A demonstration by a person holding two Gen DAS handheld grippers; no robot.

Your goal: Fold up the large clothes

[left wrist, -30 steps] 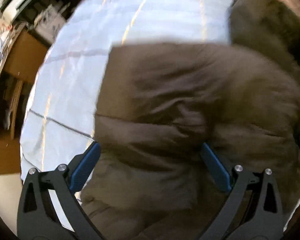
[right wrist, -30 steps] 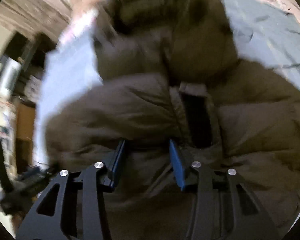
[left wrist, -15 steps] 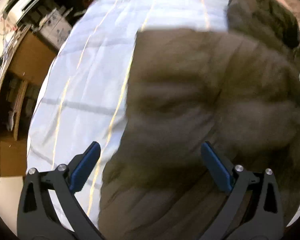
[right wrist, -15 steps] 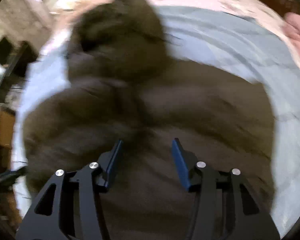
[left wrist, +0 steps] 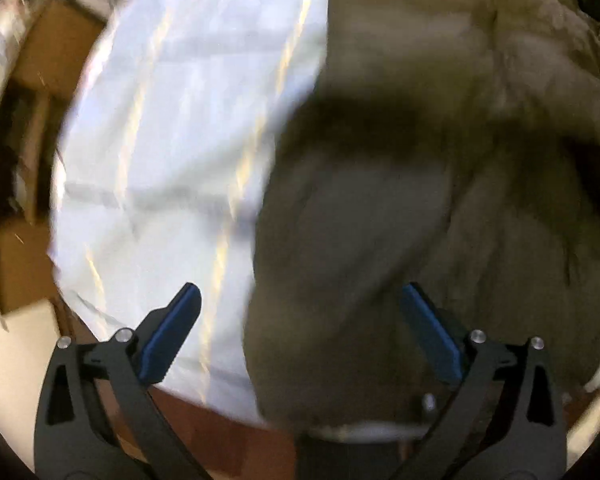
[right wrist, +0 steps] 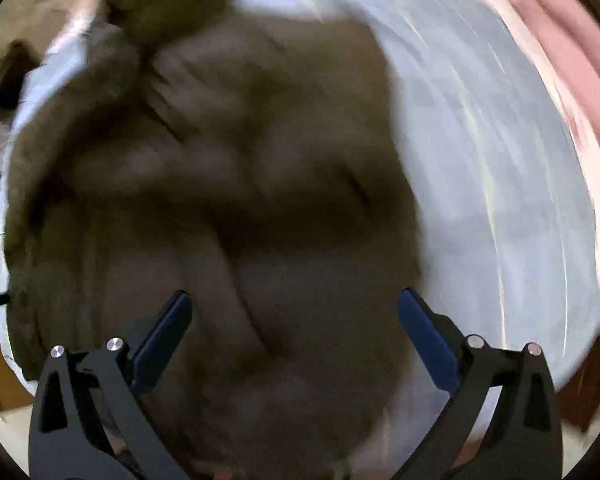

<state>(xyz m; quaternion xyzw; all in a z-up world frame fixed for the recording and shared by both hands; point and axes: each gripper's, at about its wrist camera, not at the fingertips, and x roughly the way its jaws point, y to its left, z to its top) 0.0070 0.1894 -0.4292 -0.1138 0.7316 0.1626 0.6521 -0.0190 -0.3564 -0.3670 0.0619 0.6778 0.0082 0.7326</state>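
My left tongs (left wrist: 300,312) stand apart over the brown padded jacket (left wrist: 420,200), gripping nothing. My right tongs (right wrist: 294,316) are opening above it, pads clear of the cloth. The jacket lies on the pale sheet (left wrist: 172,140), bare to its left and right; cardboard boxes (left wrist: 40,60) line the left edge.

Olive-brown jacket (left wrist: 440,200) on white, yellow-striped sheet (left wrist: 172,140)
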